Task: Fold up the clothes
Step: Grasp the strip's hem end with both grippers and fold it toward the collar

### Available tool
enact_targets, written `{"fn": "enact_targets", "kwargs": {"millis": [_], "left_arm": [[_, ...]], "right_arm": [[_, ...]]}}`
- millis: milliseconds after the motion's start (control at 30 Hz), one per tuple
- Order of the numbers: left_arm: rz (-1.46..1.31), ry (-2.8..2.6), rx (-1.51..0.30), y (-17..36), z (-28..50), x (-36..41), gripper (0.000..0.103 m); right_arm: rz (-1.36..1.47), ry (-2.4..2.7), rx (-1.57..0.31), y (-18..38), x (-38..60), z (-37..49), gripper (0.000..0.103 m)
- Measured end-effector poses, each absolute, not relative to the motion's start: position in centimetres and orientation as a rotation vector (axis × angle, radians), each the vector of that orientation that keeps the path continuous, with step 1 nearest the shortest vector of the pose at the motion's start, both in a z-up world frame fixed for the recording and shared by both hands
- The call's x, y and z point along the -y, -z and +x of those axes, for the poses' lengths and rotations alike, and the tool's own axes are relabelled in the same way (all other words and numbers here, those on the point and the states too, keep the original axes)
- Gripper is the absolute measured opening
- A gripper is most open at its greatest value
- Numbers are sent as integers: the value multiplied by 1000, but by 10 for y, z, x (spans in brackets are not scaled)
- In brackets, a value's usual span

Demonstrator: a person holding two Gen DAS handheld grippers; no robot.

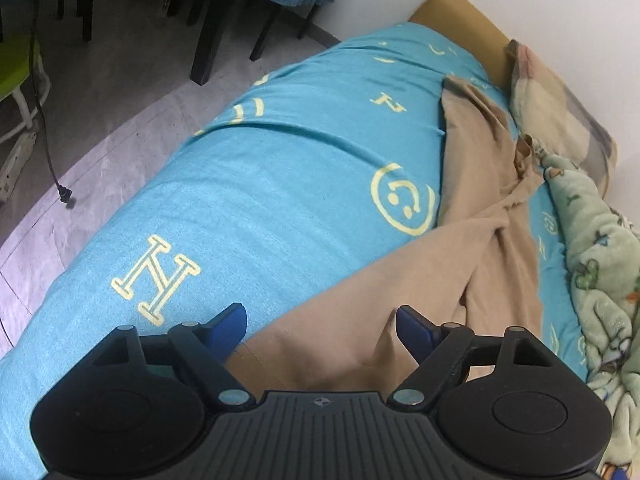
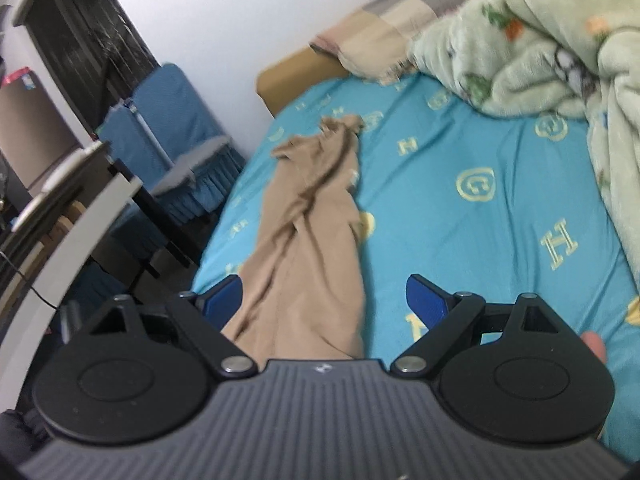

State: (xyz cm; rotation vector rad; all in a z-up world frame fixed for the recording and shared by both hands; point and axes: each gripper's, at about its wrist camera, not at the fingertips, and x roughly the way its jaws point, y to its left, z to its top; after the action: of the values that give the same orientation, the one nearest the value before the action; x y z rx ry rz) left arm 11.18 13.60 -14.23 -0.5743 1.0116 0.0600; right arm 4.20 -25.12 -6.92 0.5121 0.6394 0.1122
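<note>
Your left gripper (image 1: 320, 322) is spread apart over the near end of the tan pants (image 1: 472, 216), not pinching them. Your right gripper (image 2: 324, 300) is spread apart too. The pants lie long and bunched on the blue bedsheet (image 1: 280, 168).

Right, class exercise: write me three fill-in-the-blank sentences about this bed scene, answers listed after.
1. The tan garment lies on a ____ sheet.
2. The yellow smiley is printed on the ____.
3. The fleece blanket is pale ____.

Missing words: blue; sheet; green
</note>
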Motion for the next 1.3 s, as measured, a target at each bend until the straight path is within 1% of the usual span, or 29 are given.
{"fn": "enact_targets", "kwargs": {"millis": [33,67,100,133,167,233,367,467,533,633,700,733,767,800,833,867,900,933,1033,1067,1100,1133,1233,1300], "left_arm": [[-561,-64,-1014,142,110,-134,63],[-529,-70,-1015,141,107,-131,47],[-489,-77,-1014,139,105,-127,36],[-457,-82,-1007,136,103,-123,12],[-429,-85,-998,132,100,-119,5],[-335,-83,-959,120,91,-105,4],[-6,-47,-799,81,65,-51,3],[187,71,-653,55,27,-6,3],[256,175,-628,49,7,19,3],[282,326,-664,53,-9,43,3],[278,407,-713,59,-10,51,3],[250,425,-737,61,-7,47,6],[208,439,-760,63,-3,41,11],[166,452,-782,64,1,34,13],[124,465,-804,65,5,28,22],[56,468,-824,65,11,18,39],[-21,449,-845,67,20,5,49],[-97,421,-865,70,30,-9,63],[-309,310,-939,87,61,-52,66],[-375,262,-974,96,72,-65,69],[-417,213,-1011,106,82,-75,70],[-448,164,-1047,115,92,-83,70],[-488,77,-1144,141,107,-96,70],[-488,90,-1140,144,107,-95,77]], "right_arm": [[528,-109,-657,72,253,44,90],[552,-109,-665,74,256,44,90],[575,-110,-673,76,259,44,90],[587,-107,-672,77,261,44,90],[598,-105,-672,77,262,43,90],[607,-100,-667,78,265,40,90],[626,-88,-668,80,269,38,90],[635,-86,-680,82,271,40,90],[636,-88,-687,83,272,42,90],[634,-94,-697,84,270,44,90],[638,-97,-707,86,271,44,90],[641,-98,-712,86,271,45,90],[644,-99,-717,87,271,45,90],[649,-101,-723,88,271,45,90],[655,-103,-728,89,271,46,90],[667,-114,-736,90,272,47,90],[695,-144,-745,93,272,49,91],[723,-173,-754,97,272,52,90],[784,-220,-828,113,266,70,90],[790,-221,-862,119,263,78,86],[780,-209,-906,127,259,87,74],[770,-196,-949,135,255,96,72],[731,-152,-1023,153,245,113,72],[704,-172,-1043,158,239,114,72]]}}
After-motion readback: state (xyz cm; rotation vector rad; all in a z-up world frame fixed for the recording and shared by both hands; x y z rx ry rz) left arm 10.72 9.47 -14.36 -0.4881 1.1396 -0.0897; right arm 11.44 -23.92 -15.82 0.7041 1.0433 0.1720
